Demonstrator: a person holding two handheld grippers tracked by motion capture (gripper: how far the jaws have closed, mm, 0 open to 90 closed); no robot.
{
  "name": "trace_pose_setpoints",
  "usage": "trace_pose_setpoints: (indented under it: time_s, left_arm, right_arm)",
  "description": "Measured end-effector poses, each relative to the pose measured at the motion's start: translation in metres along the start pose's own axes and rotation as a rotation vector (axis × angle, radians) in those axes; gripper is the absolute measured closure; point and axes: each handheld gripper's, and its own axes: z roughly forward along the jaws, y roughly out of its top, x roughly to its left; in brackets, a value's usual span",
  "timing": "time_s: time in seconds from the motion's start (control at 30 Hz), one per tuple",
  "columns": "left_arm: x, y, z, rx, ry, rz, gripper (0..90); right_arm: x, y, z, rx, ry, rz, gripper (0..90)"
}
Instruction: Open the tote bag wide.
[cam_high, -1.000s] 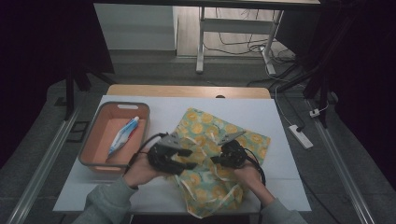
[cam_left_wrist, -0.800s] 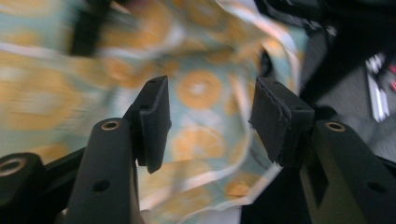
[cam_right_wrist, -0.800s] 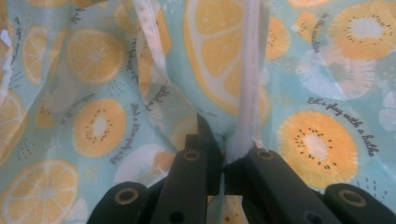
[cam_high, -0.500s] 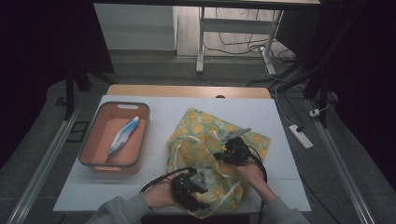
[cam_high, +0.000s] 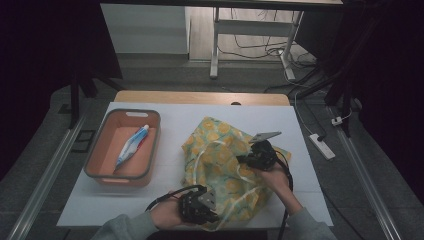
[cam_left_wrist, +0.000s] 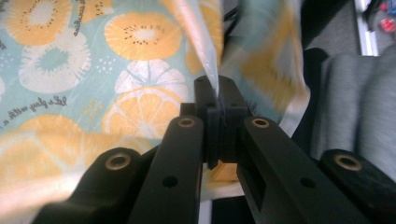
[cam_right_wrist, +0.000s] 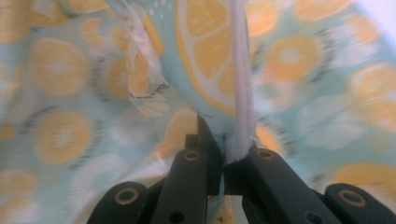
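My left tongs (cam_high: 207, 207) have just closed on the fruit-print cloth's (cam_high: 225, 155) near edge. My right tongs (cam_high: 248, 159) pinch its white hem; the worktop (cam_high: 170, 197) lies bare leftward.

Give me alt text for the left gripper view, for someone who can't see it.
The left gripper's two black jaws are shut on a fold of a citrus-print cloth, having just closed on it. The teal fabric with orange and white fruit slices spreads behind the jaws at left, and a grey sleeve lies at right.
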Motion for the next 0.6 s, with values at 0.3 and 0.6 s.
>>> trace_pose_setpoints:
  time_s: [0.3,0.6]
  left_arm:
    - [-0.007,-0.02,-0.017,-0.032,-0.002,-0.011,88.3]
    - [0.0,-0.02,-0.031,-0.137,0.049,-0.071,54.9]
  right_arm:
    - [-0.026,0.009,-0.002,-0.038,-0.063,0.062,88.7]
    - [-0.025,0.009,-0.001,-0.035,-0.06,0.058,88.6]
